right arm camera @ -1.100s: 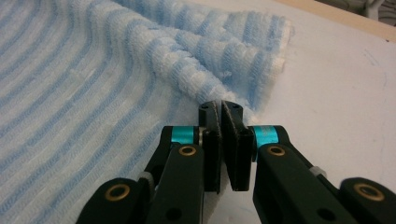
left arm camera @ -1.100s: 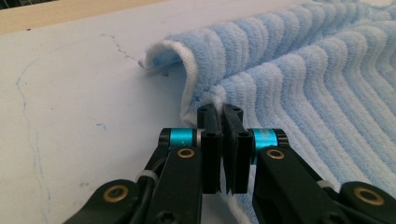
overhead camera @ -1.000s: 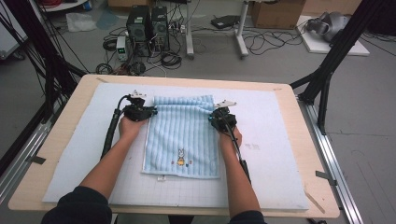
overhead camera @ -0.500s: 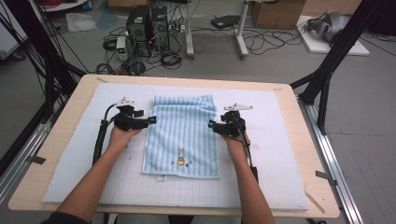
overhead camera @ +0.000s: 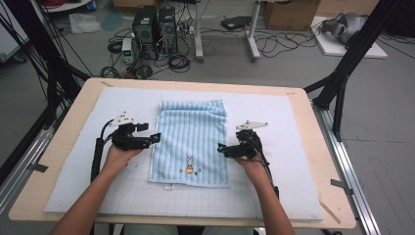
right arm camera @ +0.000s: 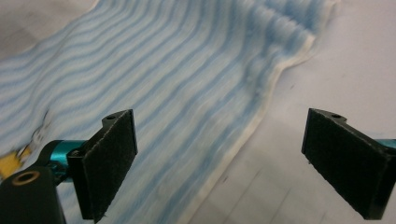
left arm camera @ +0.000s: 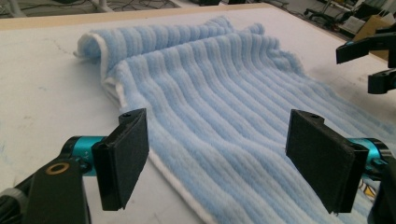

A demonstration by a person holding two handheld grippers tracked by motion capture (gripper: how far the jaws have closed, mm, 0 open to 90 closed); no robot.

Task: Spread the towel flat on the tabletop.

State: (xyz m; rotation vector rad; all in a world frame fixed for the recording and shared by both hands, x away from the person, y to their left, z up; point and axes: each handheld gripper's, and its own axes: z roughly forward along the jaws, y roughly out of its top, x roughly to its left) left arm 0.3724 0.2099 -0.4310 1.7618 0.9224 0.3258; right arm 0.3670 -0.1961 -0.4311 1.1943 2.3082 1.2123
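Close to you, your left gripper (overhead camera: 155, 138) sits just beside the left edge of the blue striped towel (overhead camera: 192, 142). Its jaws have just been opening and now stand wide apart, with nothing held. In the left gripper view the towel's white edge runs right between the jaws, but the pads (left arm camera: 122, 156) do not touch it.

Your right gripper (overhead camera: 221, 148) sits just beside the towel's right edge. Its jaws have just been opening too, and they hold nothing. In the right gripper view the towel's edge passes between its wide jaws.

The towel lies between your two grippers on the white mat (overhead camera: 293, 161). A little bunny picture (overhead camera: 189, 160) is on the part near you.

Farther away, past both grippers, the far end of the towel is folded over with a bumpy top layer (overhead camera: 195, 108). It looks like one fold is made. The rest of the folding, it seems, is yet to do, starting from the sides.
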